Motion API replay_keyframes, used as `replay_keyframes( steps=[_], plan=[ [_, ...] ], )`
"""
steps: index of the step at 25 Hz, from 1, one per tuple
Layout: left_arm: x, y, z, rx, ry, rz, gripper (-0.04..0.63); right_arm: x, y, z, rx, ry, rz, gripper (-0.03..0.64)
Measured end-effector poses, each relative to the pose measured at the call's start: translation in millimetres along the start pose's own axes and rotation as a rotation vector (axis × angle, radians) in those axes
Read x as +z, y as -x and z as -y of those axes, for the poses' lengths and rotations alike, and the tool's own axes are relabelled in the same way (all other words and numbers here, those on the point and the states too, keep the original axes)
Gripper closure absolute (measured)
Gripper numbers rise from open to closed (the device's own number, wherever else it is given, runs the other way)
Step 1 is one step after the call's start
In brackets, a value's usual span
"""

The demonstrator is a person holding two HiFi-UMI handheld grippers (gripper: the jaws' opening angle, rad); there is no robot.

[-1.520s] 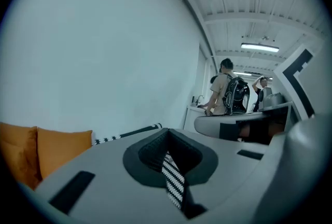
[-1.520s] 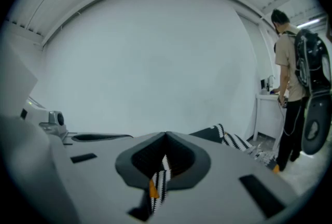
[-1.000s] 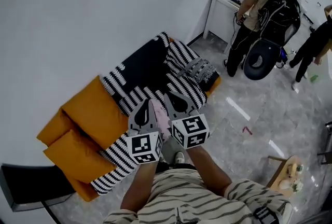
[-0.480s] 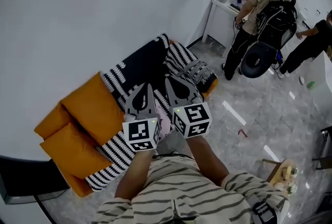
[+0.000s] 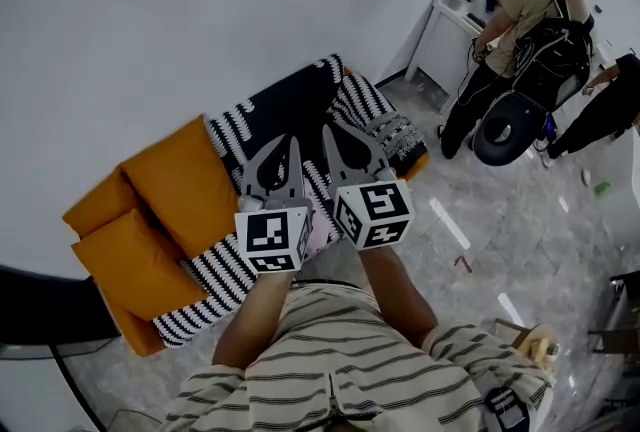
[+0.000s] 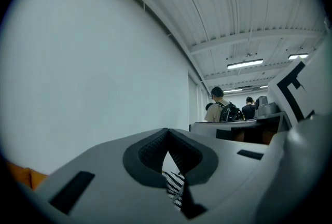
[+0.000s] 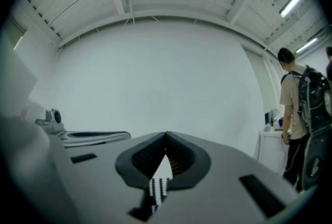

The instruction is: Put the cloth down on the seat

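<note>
The left gripper (image 6: 167, 131) and the right gripper (image 7: 166, 136) hover side by side above the front edge of the seat (image 5: 135, 336), pointing level at the wall. Both pairs of jaws are closed tip to tip with nothing clamped. The stripes showing in the gap behind the tips look to me like the cover below, seen through that gap.

A black-and-white striped cloth (image 5: 350, 106) lies spread along the seat. It runs from the orange cushions (image 5: 175, 185) to the far end and hangs over the front edge. A pink scrap of fabric (image 5: 318, 232) shows low between the two grippers, and I cannot tell whether it hangs from anything or lies on the seat.

With empty jaws, I take the laying down as done, or else not begun. If it is done, the good way out is straight up and back with the jaws kept together, so no tip catches a fold and drags the cloth off the front edge. If the pink piece is the one meant, it needs a firm pinch at two corners first. It can then be lowered flat onto the middle of the seat, clear of the cushions.
</note>
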State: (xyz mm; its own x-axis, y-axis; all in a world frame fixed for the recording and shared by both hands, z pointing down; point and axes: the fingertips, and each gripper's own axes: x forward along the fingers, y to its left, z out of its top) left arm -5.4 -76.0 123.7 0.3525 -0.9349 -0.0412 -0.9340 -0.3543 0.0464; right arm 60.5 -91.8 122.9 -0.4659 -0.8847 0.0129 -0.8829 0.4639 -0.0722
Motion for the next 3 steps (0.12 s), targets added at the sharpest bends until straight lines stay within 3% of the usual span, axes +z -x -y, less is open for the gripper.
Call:
replay_keyframes(
  steps=[3],
  plan=[
    [3.1,-2.4,-4.3,0.008,-0.006,0.008,0.591,3.8,-5.2,-1.8,0.013,0.005,0.009,0.603]
  ],
)
